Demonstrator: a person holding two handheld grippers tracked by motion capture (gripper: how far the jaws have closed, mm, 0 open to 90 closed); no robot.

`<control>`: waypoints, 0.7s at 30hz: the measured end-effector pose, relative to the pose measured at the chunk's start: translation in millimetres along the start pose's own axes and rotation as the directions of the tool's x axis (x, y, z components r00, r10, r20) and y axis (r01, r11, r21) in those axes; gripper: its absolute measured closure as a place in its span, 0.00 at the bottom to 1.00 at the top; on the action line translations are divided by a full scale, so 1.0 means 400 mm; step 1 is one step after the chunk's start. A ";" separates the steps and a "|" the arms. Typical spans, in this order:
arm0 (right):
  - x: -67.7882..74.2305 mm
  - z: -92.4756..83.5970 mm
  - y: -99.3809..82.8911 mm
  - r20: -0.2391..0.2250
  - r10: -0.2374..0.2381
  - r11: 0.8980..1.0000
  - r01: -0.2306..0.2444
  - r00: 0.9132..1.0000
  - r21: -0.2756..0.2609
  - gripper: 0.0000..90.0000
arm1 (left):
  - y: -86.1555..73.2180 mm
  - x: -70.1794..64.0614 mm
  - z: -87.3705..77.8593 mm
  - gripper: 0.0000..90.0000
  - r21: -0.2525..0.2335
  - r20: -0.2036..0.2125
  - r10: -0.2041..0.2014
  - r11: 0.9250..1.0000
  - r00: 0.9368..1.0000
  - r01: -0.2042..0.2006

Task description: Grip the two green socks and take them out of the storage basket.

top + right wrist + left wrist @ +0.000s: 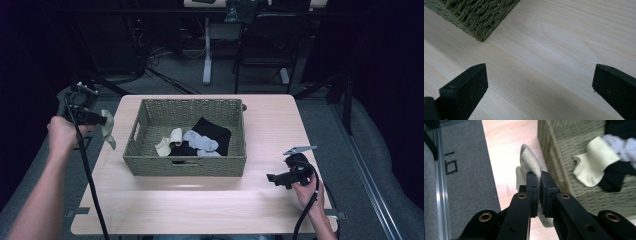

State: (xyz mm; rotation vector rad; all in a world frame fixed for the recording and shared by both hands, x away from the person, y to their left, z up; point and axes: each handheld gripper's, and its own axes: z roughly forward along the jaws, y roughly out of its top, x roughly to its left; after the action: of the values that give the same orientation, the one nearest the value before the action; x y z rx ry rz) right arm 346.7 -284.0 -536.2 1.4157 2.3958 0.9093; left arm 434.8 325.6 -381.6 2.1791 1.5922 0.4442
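My left gripper (pixel 106 120) (pixel 539 185) is shut on a pale beige sock (pixel 108 132) (pixel 530 162), which hangs over the table's left edge, just left of the woven basket (pixel 150 112) (pixel 554 150). Inside the basket lie a cream sock (pixel 170 141) (pixel 594 161), a light grey sock (pixel 200 141) (pixel 621 145) and black garments (pixel 215 131). My right gripper (pixel 274 178) (pixel 539 85) stands open low over bare wood at the table's right front, nothing between its jaws; the basket's corner (pixel 477 15) lies ahead of it.
The light wooden table (pixel 270 125) has free surface in front of and right of the basket. Grey carpet (pixel 461 170) lies beyond the table's left edge. Desk legs and a chair (pixel 260 50) stand in the dark behind the table.
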 end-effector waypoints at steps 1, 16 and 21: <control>0.000 0.000 0.000 -0.002 0.000 1.000 0.000 1.000 -0.002 0.00 | -0.016 0.008 0.029 0.96 0.020 0.007 -0.014 1.000 1.000 0.014; 0.002 0.001 0.001 -0.001 -0.006 1.000 0.006 1.000 0.001 0.00 | -0.139 0.036 0.249 0.96 0.132 0.081 -0.144 0.982 0.986 0.132; 0.003 0.003 0.001 -0.002 -0.009 1.000 0.009 1.000 0.000 0.00 | -0.169 0.041 0.296 0.96 0.153 0.095 -0.188 0.973 0.978 0.172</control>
State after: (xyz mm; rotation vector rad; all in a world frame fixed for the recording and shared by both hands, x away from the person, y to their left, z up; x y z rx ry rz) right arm 347.0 -282.5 -536.6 1.4028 2.4012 0.9090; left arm 440.6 343.6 -517.8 2.0952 1.7903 0.1571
